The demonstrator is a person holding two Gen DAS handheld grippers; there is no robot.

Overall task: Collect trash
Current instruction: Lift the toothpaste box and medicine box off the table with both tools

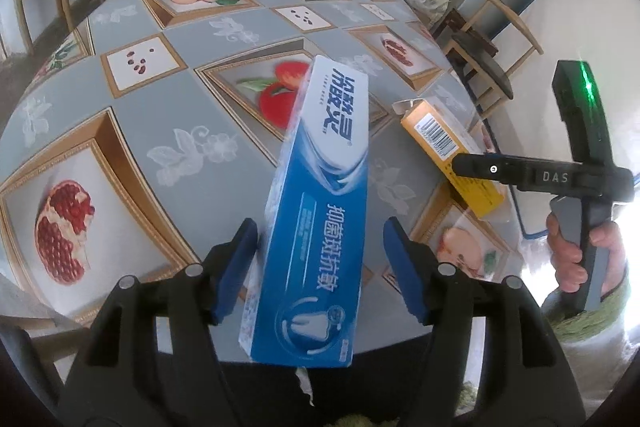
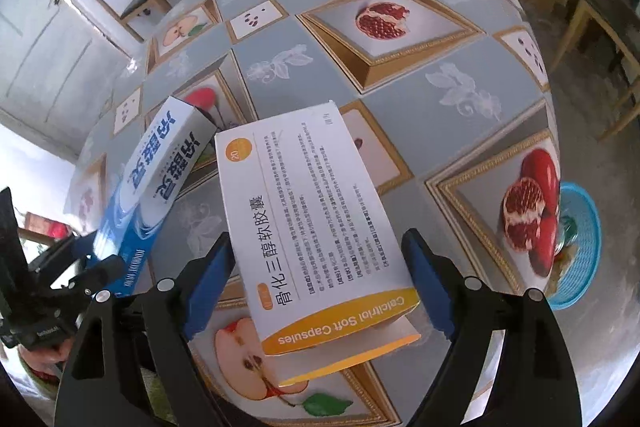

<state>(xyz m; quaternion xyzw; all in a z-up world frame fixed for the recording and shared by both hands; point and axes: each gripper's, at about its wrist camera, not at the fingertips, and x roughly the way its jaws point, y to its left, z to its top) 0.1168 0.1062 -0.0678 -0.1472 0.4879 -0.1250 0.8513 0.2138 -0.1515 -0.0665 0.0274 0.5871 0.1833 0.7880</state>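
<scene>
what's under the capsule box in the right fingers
Under the capsule box shows the fruit-print tablecloth: a halved-apple picture below its near end, grey flower tiles beside it. The cloth directly beneath the box is covered. Whether the box touches the cloth can't be told.

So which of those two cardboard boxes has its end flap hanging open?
The white-and-orange capsule box, between the right gripper's fingers: its orange end flap hangs loose. The blue toothpaste box looks closed.

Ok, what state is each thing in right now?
toothpaste box: off the table, tilted
capsule box: lifted, end flap open
left hand-held gripper: around the toothpaste box, gap at one pad, grip unclear
right hand-held gripper: shut on the capsule box
blue basket: upright, beside the table
</scene>
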